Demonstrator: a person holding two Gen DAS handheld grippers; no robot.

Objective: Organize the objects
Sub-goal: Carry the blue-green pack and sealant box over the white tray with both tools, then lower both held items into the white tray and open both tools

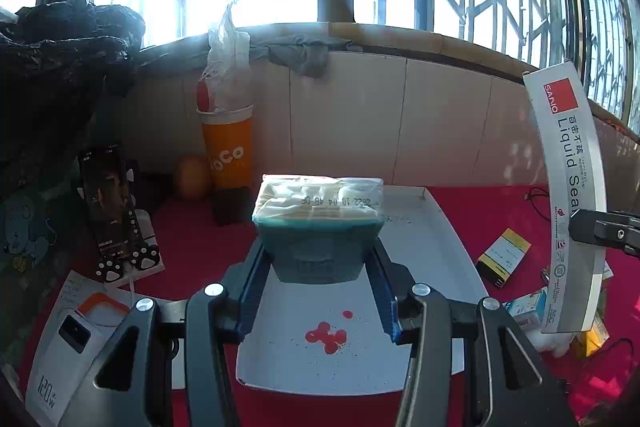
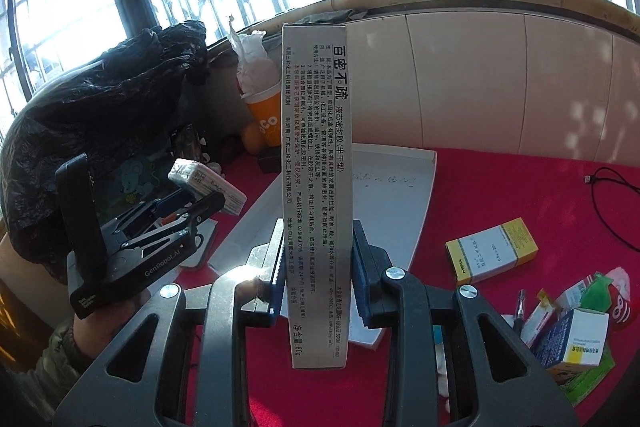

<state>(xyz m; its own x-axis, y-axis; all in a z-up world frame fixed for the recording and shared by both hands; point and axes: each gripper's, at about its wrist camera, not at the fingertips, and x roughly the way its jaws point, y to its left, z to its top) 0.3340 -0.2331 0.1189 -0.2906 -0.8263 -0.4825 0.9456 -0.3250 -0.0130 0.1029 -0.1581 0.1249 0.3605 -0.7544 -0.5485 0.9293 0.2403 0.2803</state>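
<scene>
My left gripper (image 1: pixel 320 263) is shut on a teal-and-white tissue pack (image 1: pixel 318 215) and holds it above a flat white tray (image 1: pixel 432 251) on the red cloth. The pack also shows in the right wrist view (image 2: pixel 206 187), held at the left. My right gripper (image 2: pixel 316 267) is shut on a long silver Liquid Seal box (image 2: pixel 316 167), held upright. The same box (image 1: pixel 572 187) stands tall at the right edge of the left wrist view.
An orange cup (image 1: pixel 228 147) with a plastic bag, an orange fruit (image 1: pixel 194 179), a phone on a stand (image 1: pixel 110 199) and a power bank (image 1: pixel 64 355) sit at the left. A yellow box (image 2: pixel 490 251) and several small cartons (image 2: pixel 572 339) lie right. A black bag (image 2: pixel 100 115) is behind.
</scene>
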